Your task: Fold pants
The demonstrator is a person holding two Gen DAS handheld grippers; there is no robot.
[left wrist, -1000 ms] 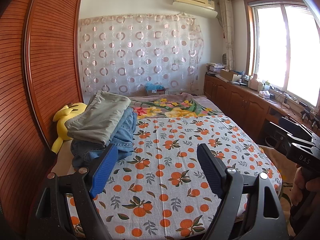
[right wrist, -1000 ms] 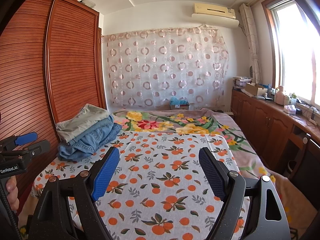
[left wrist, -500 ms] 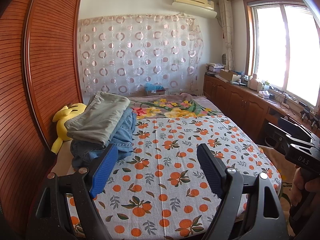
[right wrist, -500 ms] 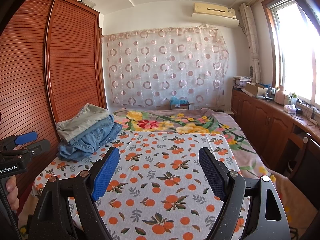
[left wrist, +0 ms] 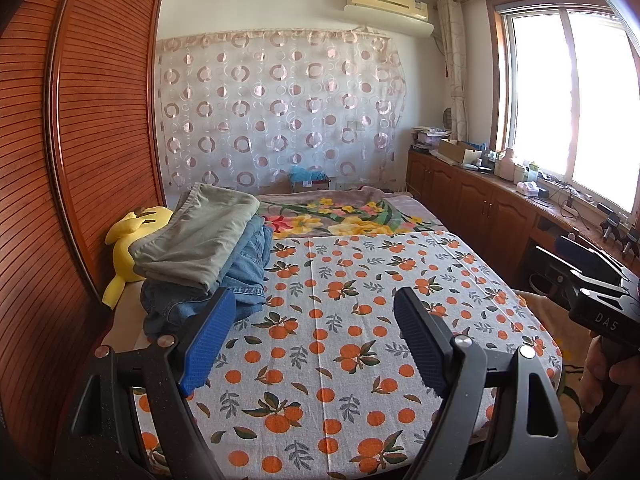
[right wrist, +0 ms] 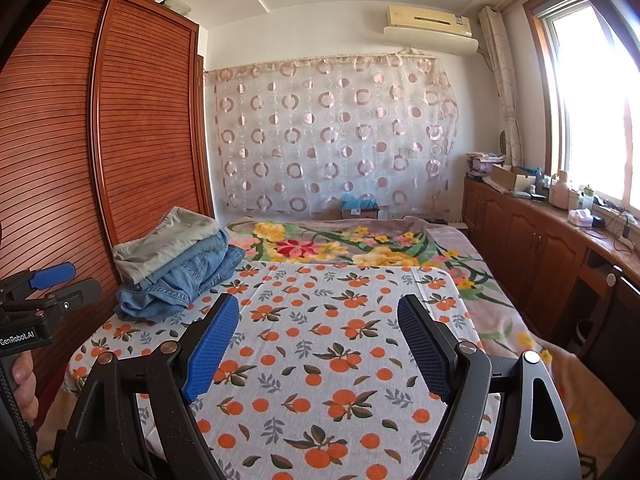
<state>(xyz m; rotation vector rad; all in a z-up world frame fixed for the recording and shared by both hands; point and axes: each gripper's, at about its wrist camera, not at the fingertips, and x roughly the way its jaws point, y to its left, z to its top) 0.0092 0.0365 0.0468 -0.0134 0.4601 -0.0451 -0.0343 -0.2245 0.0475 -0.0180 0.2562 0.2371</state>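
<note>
Both my left gripper [left wrist: 314, 334] and right gripper [right wrist: 318, 340] are wide open and empty, and the pile of pants [left wrist: 208, 256] sits ahead on the bed's [left wrist: 360, 360] left side, closer to my left one.

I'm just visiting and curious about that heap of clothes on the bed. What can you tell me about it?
The pile of clothes sits at the left edge of the bed, next to the wooden wardrobe. On top lie grey-green pants, folded flat and looking like smooth cotton. Under them are blue jeans, loosely bunched, with seams and hems spilling onto the orange-print sheet. A yellow plush toy lies against the pile's wardrobe side. Neither gripper touches it.
</note>
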